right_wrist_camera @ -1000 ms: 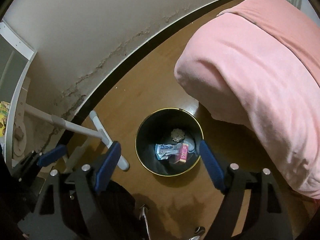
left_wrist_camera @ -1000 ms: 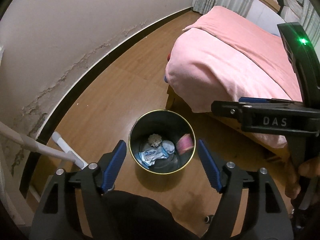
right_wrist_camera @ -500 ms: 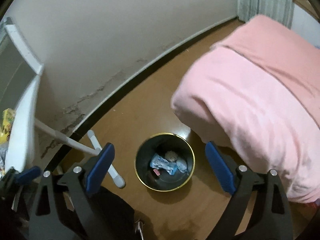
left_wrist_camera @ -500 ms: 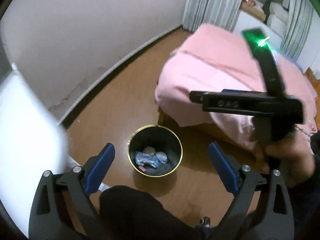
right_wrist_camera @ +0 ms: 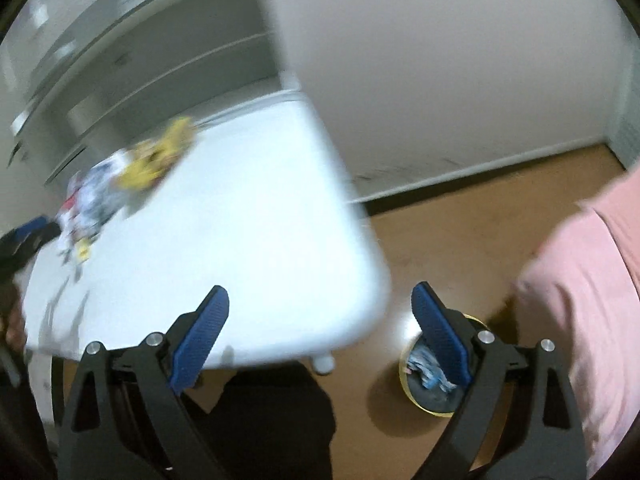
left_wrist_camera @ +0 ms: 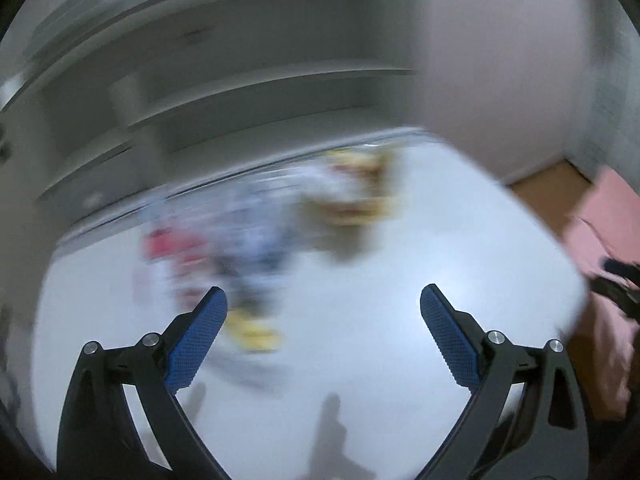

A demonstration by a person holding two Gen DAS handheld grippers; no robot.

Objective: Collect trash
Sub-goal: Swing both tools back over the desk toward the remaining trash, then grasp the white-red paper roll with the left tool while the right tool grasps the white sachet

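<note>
We held the left gripper (left_wrist_camera: 323, 300) tilted downward, jaws wide apart with nothing between the blue pads (left_wrist_camera: 196, 340). Our right gripper (right_wrist_camera: 320, 300) pointed downward too, its jaws spread wide and empty. Both views were blurred.

White table (right_wrist_camera: 248, 216): blurred litter pile (right_wrist_camera: 120, 184) at far-left corner, probably wrappers. Wooden floor (right_wrist_camera: 460, 240) carries the trash bin (right_wrist_camera: 420, 396) beside table.
</note>
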